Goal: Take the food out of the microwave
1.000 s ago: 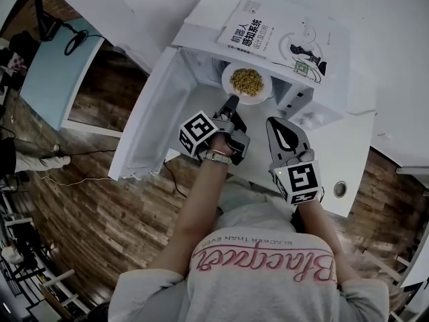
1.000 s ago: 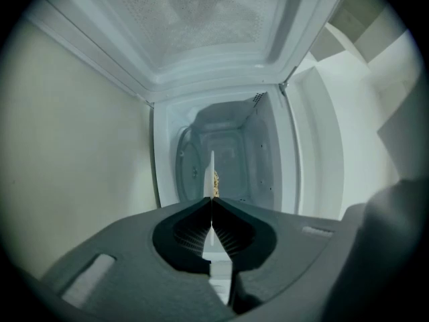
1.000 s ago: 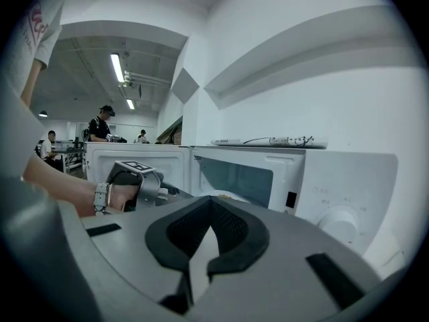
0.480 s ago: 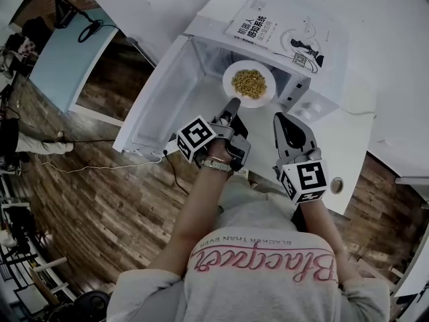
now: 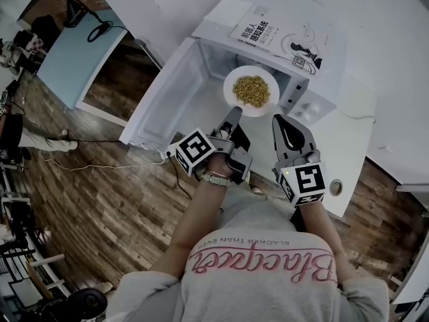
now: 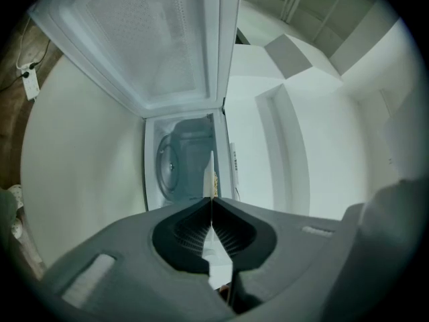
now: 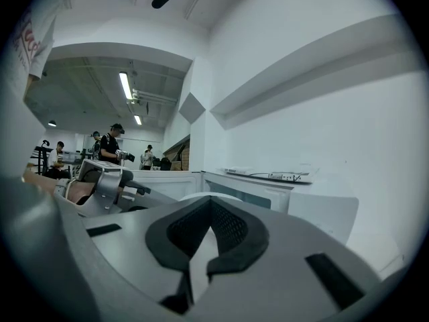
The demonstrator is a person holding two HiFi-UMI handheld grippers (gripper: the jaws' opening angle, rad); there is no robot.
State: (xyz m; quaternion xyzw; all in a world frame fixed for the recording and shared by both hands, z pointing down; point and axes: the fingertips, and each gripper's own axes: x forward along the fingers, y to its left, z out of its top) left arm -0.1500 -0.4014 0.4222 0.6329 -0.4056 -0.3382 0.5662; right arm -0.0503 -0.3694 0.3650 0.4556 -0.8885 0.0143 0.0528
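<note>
Plate (image 5: 232, 86) of food (image 5: 251, 91), pinched by left claw (image 5: 232, 114), nearly out of microwave (image 5: 305, 106); right claw (image 5: 282, 119) pressed together, empty; set-down remains.

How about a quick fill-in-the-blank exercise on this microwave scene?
1. The plate of yellow food is gripped at its rim by the ___ claw.
2. The microwave door stands ___.
3. The book lies on top of the ___.
Missing words: left; open; microwave.
</note>
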